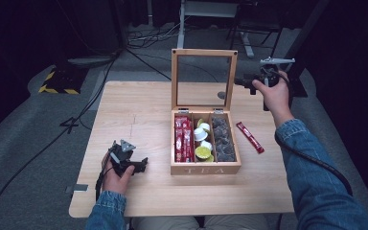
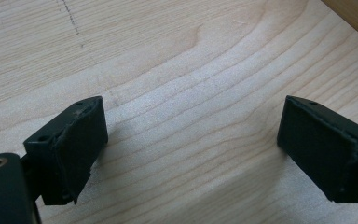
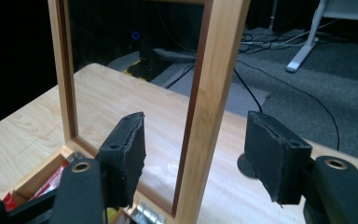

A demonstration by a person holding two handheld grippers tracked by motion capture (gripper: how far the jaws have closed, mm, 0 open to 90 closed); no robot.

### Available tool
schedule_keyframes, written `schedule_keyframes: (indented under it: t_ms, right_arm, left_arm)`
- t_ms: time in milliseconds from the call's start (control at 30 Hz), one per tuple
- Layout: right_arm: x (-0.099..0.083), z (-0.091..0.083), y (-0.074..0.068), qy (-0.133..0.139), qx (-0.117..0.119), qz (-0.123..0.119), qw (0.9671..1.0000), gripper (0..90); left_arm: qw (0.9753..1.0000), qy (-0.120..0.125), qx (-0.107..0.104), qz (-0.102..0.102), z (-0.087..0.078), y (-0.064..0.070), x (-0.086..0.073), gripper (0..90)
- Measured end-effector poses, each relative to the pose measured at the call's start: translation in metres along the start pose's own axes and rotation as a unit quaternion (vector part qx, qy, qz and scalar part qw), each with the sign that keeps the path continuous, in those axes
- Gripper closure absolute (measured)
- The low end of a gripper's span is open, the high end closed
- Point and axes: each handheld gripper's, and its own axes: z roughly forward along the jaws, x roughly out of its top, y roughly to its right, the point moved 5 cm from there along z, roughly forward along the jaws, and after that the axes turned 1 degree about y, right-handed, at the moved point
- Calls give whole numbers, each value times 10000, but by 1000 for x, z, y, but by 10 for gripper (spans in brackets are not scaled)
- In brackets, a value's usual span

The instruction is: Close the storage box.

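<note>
Resting my left gripper (image 1: 141, 165) on the bare table (image 1: 124, 110) at about eight o'clock, I am keeping its jaws spread wide with nothing between them, the wood grain showing in the gap in the left gripper view. Just past it, toward the middle, the wooden tea box (image 1: 205, 167) is standing open, its three compartments holding red sachets (image 1: 183, 139), white and yellow capsules (image 1: 202, 143) and dark pods (image 1: 223, 141). One red stick packet (image 1: 249, 137) is lying loose on the table at three o'clock of the box, near it but not touching. Farther off, at one o'clock, I am holding my right gripper (image 3: 193, 154) with its jaws parted around the right-hand rail of the upright glass lid (image 3: 214, 93), not yet pinching it. I judge the lid work is barely begun: gripping the frame and swinging the lid is still ahead.
</note>
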Motion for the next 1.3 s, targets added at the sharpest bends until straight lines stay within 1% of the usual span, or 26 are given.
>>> schedule_keyframes:
  t_ms: [67, 133, 200, 267, 300, 400, 433, 600, 633, 667, 767, 867, 1033, 1067, 1133, 1200, 1300]
  right_arm:
    - [7, 6, 3, 32, -18, 10, 10000, 380]
    - [11, 10, 6, 45, -17, 45, 10000, 381]
    - [13, 14, 8, 47, -6, 99, 9999, 381]
    - [15, 16, 9, 47, -23, 84, 10000, 381]
    - [17, 22, 12, 9, -29, 119, 9999, 381]
    - [18, 27, 14, -19, -40, 113, 9999, 381]
    - [22, 32, 16, -8, -42, 105, 9999, 380]
    - [26, 46, 17, -88, -28, 154, 9998, 381]
    - [26, 46, 17, -88, -28, 154, 9998, 381]
    - [27, 52, 15, -121, 13, 142, 9998, 381]
    - [28, 58, 13, -143, 53, 108, 9998, 381]
    - [28, 64, 11, -170, 76, 131, 9997, 377]
    - [29, 67, 6, -108, 193, 202, 9996, 399]
    - [29, 67, 5, -102, 166, 190, 9996, 401]
    - [30, 66, 4, -95, 175, 197, 9996, 402]
    - [30, 63, 3, -80, 236, 258, 9994, 404]
    - [31, 58, 1, -49, 304, 270, 9992, 412]
  left_arm:
    - [10000, -6, -20, -6, 0, 0, 0, 87]
    - [10000, -21, -22, 17, 0, 0, 0, 88]
    - [10000, -16, -23, 7, 0, 0, 0, 87]
    - [10000, -16, -23, 4, 0, 0, 0, 87]
    - [10000, -36, -27, 21, 0, 0, 0, 87]
    - [10000, -20, -19, 13, 0, 0, 0, 87]
    - [10000, -20, -21, 9, 0, 0, 0, 87]
    - [10000, -8, -30, -23, 0, 1, 0, 87]
    - [10000, -8, -30, -23, 0, 1, 0, 87]
    - [10000, -4, -26, -26, 0, 1, 0, 87]
    - [10000, -12, -29, -26, 0, 1, 0, 87]
    - [10000, -10, -36, -29, 0, 1, 0, 87]
    - [10000, -6, -24, -25, 0, 1, 0, 87]
    - [10000, -3, -11, -15, 0, 0, 0, 87]
    - [10000, -3, -22, -23, 0, 1, 0, 87]
    - [10000, -2, -8, -15, 0, 0, 0, 87]
    - [10000, -12, -22, -12, 0, 0, 0, 87]
